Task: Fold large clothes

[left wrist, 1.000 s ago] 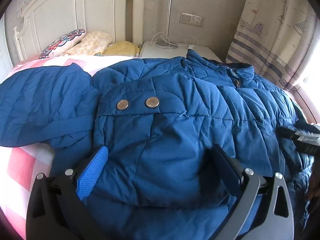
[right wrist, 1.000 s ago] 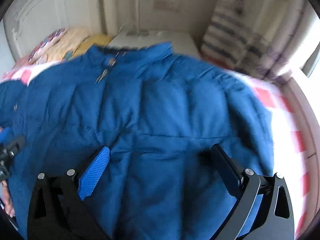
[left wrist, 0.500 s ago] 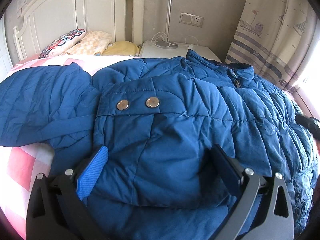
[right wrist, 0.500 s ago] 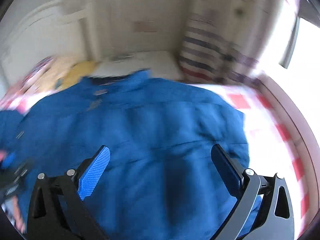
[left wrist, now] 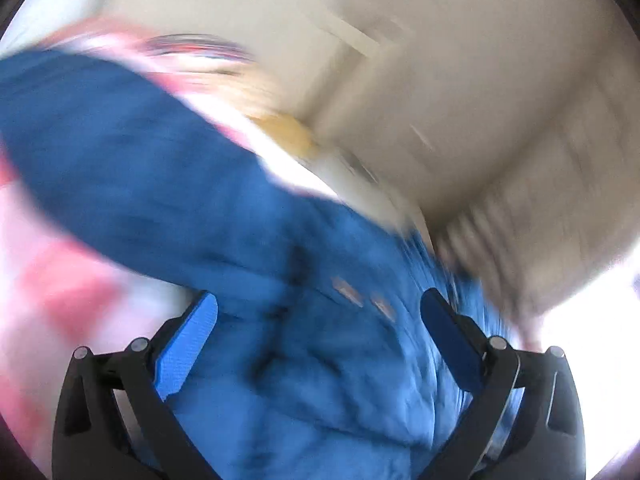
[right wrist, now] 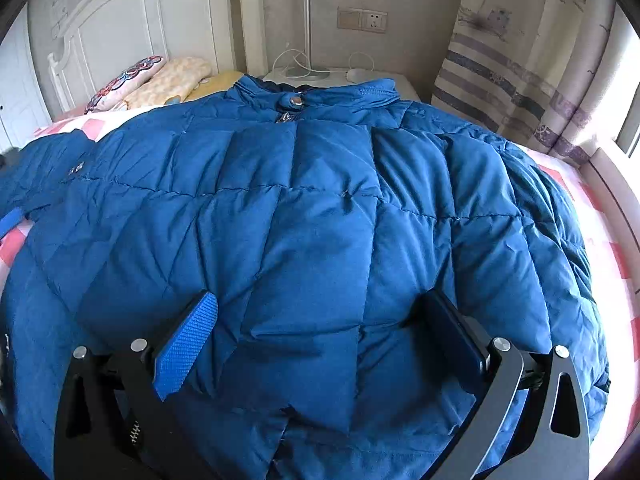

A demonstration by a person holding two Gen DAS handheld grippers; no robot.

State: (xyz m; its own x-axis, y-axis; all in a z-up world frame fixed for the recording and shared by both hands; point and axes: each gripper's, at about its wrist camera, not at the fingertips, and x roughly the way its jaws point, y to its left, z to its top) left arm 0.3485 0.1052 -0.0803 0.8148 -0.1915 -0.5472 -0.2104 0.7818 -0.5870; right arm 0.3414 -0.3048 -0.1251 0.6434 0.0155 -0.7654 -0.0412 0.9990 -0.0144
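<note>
A large blue quilted jacket [right wrist: 320, 216] lies spread on the bed, collar [right wrist: 316, 92] toward the headboard. My right gripper [right wrist: 320, 320] hovers open just above its lower middle, with nothing between the fingers. Its left sleeve [right wrist: 44, 168] trails off to the left. The left wrist view is heavily blurred and tilted: my left gripper [left wrist: 320, 320] is open over blue jacket fabric [left wrist: 280, 280] near two metal snaps [left wrist: 364, 300]. A blue pad of the left gripper [right wrist: 10, 220] peeks in at the right wrist view's left edge.
The pink-and-white checked bedsheet [right wrist: 608, 240] shows around the jacket. Pillows [right wrist: 160, 80] lie against the white headboard [right wrist: 132, 28]. A white nightstand [right wrist: 320, 76] with a lamp pole and cables stands behind the collar. A striped curtain [right wrist: 520, 60] hangs at the right.
The left gripper has swung and tilted sharply, blurring its view. The right gripper's view has settled from motion blur to a steady look over the jacket's middle. Both stay open.
</note>
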